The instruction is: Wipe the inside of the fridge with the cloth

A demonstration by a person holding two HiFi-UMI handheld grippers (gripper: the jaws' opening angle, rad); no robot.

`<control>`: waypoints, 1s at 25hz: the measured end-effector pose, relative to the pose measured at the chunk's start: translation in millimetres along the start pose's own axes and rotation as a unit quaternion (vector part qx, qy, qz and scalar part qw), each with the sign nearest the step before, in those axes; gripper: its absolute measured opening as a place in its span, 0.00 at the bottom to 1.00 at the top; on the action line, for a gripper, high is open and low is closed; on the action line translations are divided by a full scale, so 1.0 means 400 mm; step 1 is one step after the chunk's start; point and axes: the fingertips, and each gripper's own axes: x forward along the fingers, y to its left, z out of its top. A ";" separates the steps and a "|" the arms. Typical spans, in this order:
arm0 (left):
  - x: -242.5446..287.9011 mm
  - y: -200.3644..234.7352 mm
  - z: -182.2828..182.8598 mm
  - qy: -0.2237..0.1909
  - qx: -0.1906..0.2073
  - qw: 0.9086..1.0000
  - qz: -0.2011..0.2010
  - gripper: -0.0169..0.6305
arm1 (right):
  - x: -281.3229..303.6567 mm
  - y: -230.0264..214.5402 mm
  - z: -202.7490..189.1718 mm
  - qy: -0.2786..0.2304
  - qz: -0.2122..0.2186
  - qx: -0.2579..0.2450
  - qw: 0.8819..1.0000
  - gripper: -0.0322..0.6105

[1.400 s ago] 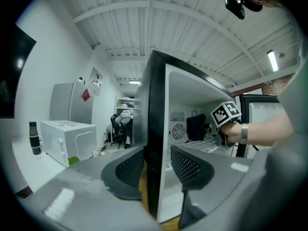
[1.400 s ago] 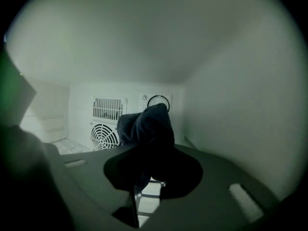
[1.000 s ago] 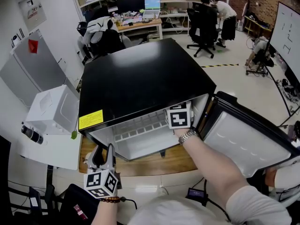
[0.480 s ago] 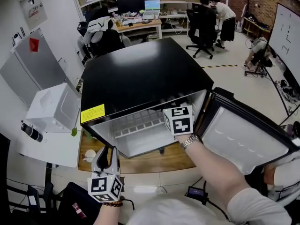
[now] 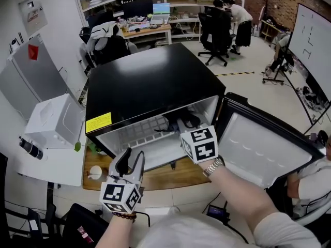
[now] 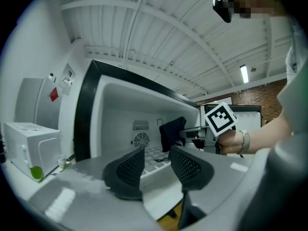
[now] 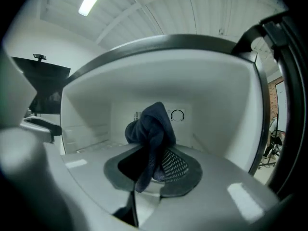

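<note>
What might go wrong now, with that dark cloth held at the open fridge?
The right tongs pinch only a fold of the cloth; rubbed against a wall, it may slip out. Its loose end might also catch on the wire shelf inside the fridge.

The right gripper (image 5: 184,129) drew back out of the fridge (image 5: 155,84) toward 5 o'clock in the head view. The dark cloth (image 5: 178,121) pinched in its fingers (image 7: 175,165) had been hidden deep inside, and it came into sight at the fridge's mouth. The left gripper (image 5: 130,164) rose toward 1 o'clock, from the bottom edge of the head view to just below the fridge's lower front edge. Its fingers (image 6: 126,170) had just been opening, with nothing between them.
</note>
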 end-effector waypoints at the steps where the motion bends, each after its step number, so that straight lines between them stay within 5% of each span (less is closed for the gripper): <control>1: 0.013 -0.015 0.007 -0.002 -0.002 1.000 -0.016 0.29 | -0.015 0.006 0.002 -0.002 0.006 -0.002 1.000 0.17; 12: 0.132 -0.159 0.077 -0.028 -0.014 0.980 -0.195 0.47 | -0.181 0.081 0.007 -0.031 0.115 -0.051 0.992 0.17; 22: 0.155 -0.289 0.089 -0.024 0.010 0.942 -0.335 0.51 | -0.285 0.122 0.020 -0.049 0.231 -0.056 0.970 0.17; 25: 0.155 -0.324 0.082 -0.019 0.015 0.930 -0.366 0.44 | -0.297 0.123 0.013 -0.045 0.247 -0.049 0.967 0.17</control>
